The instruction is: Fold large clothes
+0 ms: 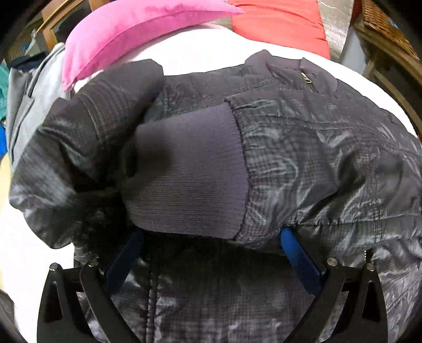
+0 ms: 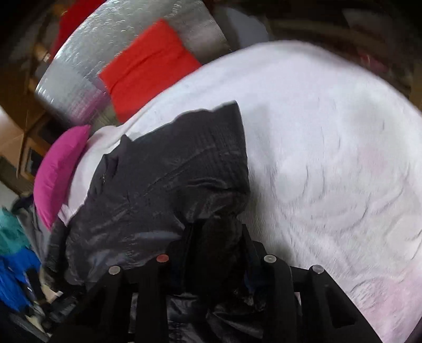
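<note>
A dark grey checked padded jacket (image 1: 303, 147) lies on a white bed cover (image 1: 200, 52), zipped collar at the far side. One sleeve is folded across its front, and the ribbed cuff (image 1: 190, 171) rests over my left gripper (image 1: 211, 237). The blue fingers (image 1: 292, 245) stand wide apart, tips hidden under the sleeve, pressing on nothing. In the right wrist view the jacket (image 2: 163, 179) runs off to the upper left. My right gripper (image 2: 216, 234) has its jaws close together, with a bunch of the dark fabric pinched between them.
A pink pillow (image 1: 132, 34) and a red pillow (image 1: 279, 23) lie at the far side of the bed. A grey garment (image 1: 29, 100) lies at the left. Blue and teal clothes (image 2: 15, 258) are piled off the bed. White cover (image 2: 329, 132) stretches to the right.
</note>
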{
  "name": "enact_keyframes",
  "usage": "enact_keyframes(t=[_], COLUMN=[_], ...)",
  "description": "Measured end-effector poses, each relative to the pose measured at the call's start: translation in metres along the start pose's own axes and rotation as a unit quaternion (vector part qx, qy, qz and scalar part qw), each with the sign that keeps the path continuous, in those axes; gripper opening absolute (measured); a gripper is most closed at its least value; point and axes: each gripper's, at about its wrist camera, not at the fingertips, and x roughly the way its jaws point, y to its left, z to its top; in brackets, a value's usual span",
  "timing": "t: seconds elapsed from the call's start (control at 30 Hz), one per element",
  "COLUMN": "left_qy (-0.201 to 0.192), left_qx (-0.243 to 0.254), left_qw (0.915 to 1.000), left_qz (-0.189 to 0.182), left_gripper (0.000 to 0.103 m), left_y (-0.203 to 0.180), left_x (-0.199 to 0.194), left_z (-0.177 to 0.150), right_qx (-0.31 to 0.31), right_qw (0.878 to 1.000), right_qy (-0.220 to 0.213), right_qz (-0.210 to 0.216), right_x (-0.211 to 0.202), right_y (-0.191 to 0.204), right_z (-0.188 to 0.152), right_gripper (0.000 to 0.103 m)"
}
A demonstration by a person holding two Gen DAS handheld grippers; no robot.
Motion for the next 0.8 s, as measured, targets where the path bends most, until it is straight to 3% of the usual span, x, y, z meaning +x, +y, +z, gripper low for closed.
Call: enact_keyframes(t=[0.07,0.1,0.3,0.4,0.5,0.63,0.73,0.8], left_qy=[-0.012,-0.029,-0.121,-0.154,-0.146,-0.109,-0.070,-0.048], left_qx=[-0.008,-0.012,-0.045,-0.100,-0.159,-0.265,-0.330,-0.372], left_qw=[0.9999,0.9994,0.9903,0.9819,0.9760,0.9577,0.9389,0.9170], left_qz=[-0.006,-0.013,-0.052,-0.046,-0.028,-0.019,-0.070,-0.134], left_gripper=[0.103,0.103,0.103,0.103,0.103,0.103,0.103,0.103], left_y=[0.002,0.004,0.037,0.083,0.137,0.214,0.248,0.263], left_x=[-0.009,-0.018,-0.076,-0.097,-0.087,-0.059,-0.029,-0.008], left_z=[0.001,0.002,0.005,0.007,0.016,0.009,0.001,-0.004], right_qx=[0.010,0.010,-0.054,-0.089,-0.116,-0.129,-0.136,-0.133], right_qw=[1.000,1.000,0.987,0.983,0.983,0.984,0.984,0.985], right_qy=[-0.004,-0.020,-0.151,-0.159,-0.143,-0.123,-0.112,-0.106], right_qz=[0.000,-0.002,0.003,0.018,0.019,0.021,0.019,0.022], right_x=[-0.009,-0.019,-0.074,-0.076,-0.067,-0.061,-0.047,-0.042], right_y=[0.000,0.001,0.035,0.057,0.076,0.081,0.088,0.087], right_z=[0.003,0.004,-0.004,-0.012,-0.020,-0.033,-0.037,-0.037], right_gripper=[0.056,0.059,0.061,0.061,0.061,0.061,0.061,0.061])
